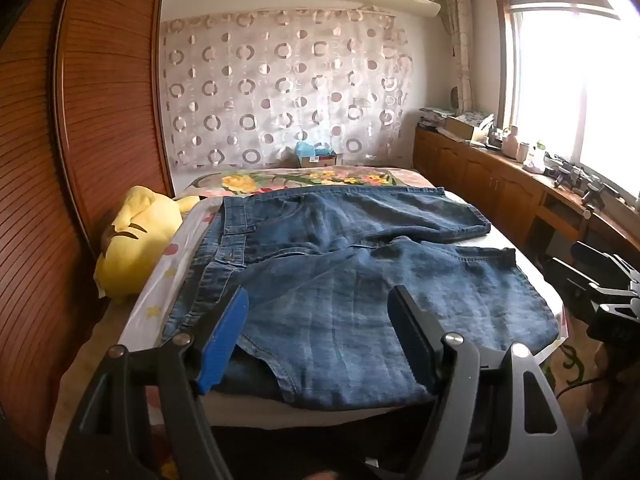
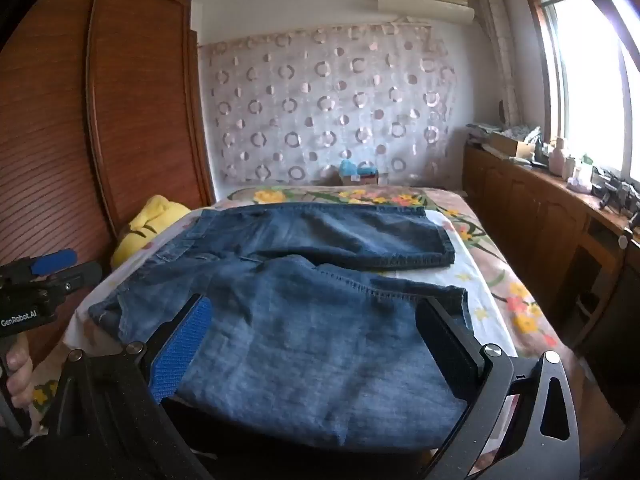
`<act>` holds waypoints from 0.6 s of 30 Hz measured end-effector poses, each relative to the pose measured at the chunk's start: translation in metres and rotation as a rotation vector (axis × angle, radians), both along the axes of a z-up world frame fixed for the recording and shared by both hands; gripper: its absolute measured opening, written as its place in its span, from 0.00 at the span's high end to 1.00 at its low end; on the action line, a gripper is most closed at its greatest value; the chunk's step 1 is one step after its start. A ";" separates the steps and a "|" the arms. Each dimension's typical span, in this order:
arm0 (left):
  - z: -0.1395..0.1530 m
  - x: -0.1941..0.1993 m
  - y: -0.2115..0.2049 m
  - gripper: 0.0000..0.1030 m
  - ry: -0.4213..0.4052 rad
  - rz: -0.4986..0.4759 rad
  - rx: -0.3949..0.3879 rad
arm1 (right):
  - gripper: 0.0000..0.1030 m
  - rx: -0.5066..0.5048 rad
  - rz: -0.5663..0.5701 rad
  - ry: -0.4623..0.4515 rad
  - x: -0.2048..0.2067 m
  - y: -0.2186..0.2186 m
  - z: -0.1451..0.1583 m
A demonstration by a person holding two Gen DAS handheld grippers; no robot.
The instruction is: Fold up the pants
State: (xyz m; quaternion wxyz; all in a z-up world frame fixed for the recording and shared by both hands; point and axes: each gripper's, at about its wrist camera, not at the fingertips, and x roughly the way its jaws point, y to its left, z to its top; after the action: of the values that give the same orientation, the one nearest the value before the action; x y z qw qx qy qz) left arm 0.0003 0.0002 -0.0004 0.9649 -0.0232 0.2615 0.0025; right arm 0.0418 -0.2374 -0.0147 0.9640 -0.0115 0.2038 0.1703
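The denim pants lie flat on the bed, long axis running across both views: waistband to the left, leg hems to the right. The left tool hovers wide open near the waistband end. The right tool is equally spread and empty over the nearer leg, closer to its hem.

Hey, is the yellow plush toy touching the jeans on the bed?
Apart. The left wrist view shows a strip of pale sheet between the yellow plush toy and the waistband side of the jeans.
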 end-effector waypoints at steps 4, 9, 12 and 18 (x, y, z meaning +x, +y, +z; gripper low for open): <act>0.000 0.000 0.000 0.29 -0.002 0.001 0.005 | 0.00 0.001 0.000 0.009 -0.001 -0.001 0.002; 0.000 0.000 0.000 0.29 -0.001 0.004 0.008 | 0.00 0.000 -0.003 0.007 -0.001 -0.003 0.003; -0.001 0.001 0.000 0.29 -0.001 0.010 0.008 | 0.00 0.005 -0.003 0.006 -0.001 -0.004 0.007; -0.002 0.000 0.003 0.29 -0.002 0.010 0.008 | 0.00 0.006 -0.005 0.005 -0.001 -0.004 0.005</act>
State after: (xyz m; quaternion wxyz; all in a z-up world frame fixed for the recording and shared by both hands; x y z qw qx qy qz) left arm 0.0006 0.0031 -0.0027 0.9652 -0.0208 0.2605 0.0081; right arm 0.0404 -0.2411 -0.0102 0.9640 -0.0075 0.2055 0.1685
